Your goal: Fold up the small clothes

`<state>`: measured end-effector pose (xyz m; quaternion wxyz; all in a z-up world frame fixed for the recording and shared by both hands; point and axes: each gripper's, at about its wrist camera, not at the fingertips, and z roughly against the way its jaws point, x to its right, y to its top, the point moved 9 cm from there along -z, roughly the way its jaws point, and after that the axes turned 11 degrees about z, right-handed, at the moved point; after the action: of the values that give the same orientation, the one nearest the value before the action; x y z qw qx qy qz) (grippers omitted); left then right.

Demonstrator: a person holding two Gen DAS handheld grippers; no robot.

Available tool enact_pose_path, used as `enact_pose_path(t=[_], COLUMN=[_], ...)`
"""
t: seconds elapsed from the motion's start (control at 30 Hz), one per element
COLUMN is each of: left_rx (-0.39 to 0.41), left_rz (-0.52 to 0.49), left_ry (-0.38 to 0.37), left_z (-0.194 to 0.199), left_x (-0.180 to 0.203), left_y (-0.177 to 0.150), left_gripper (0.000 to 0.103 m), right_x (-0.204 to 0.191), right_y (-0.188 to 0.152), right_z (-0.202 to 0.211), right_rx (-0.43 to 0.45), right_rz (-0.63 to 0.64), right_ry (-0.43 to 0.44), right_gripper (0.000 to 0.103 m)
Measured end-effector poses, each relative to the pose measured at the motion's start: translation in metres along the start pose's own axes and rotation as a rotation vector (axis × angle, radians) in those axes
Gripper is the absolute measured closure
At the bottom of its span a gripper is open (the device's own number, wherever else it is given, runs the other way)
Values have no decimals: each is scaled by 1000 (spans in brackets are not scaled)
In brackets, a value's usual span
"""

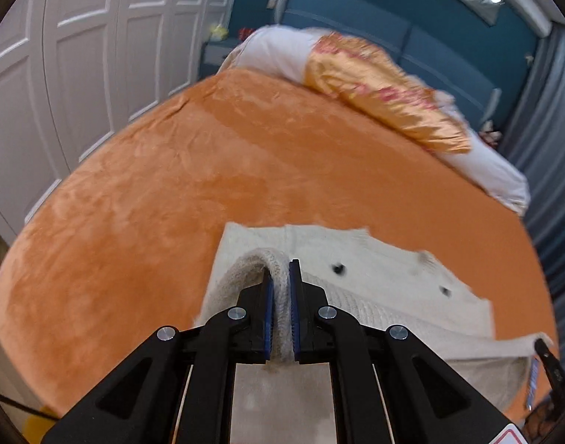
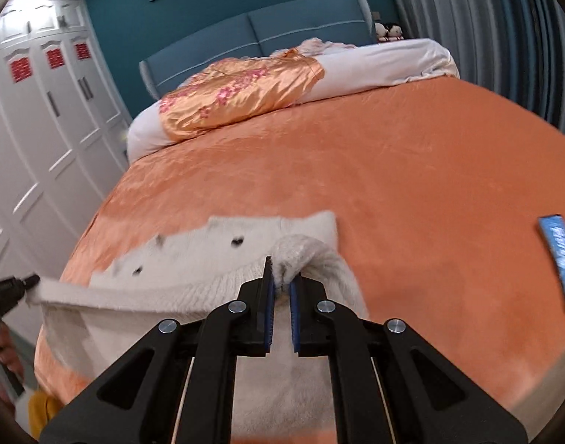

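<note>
Left gripper (image 1: 281,310) and right gripper (image 2: 281,298) each pinching edge of cream knit garment (image 1: 375,277) above bed (image 1: 153,185). Risk: uneven pull skews fold; knit slips from pads.

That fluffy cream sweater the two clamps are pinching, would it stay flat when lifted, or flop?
Probably flop: the cream sweater already sags between the left gripper and the right gripper, both with jaws shut on its edge. Its thick ribbed knit bunches between the pads, so it likely grips well. It looks light, though that's a guess.
</note>
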<state>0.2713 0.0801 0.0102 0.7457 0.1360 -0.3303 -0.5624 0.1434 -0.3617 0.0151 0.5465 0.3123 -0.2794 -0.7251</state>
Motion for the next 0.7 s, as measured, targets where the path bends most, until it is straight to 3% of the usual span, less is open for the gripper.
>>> enact_pose_path(t=[0.13,0.23,0.37,0.43,0.47,0.5,0.57,0.67,0.7], left_rx=[-47,-82,-95,-74,-68,-48,30,59,60], left_rz=[39,46,45,67,74,83,92,67,58], left_ry=[76,126,166,144,129,123,124,114,110], left_z=[-66,-103,-120,-118,-115,-108,-84,-58,-46], left_x=[-4,-13,-17,-16,-15,-16,-17,-19,-23], left_y=[2,1,-4,0,2,6,15,16,11], left_gripper=[97,97,87,85,79,63,53,34,34], right_x=[6,5,3,8,12,15,23,32,35], right_y=[6,11,6,13,20,26,33,19,7], right_z=[-66,-88,-108,-101,-89,-77,-50,-20,-8], right_rx=[-40,-47,-75,-41,6,46,99,76,60], right_rz=[-32,-22,-2,-4,-12,-24,-49,-50,-51], right_ry=[-28,-28,-36,-49,-63,-72,-68,-65,-53], right_gripper=[96,95,90,66,59,49,47,46,46])
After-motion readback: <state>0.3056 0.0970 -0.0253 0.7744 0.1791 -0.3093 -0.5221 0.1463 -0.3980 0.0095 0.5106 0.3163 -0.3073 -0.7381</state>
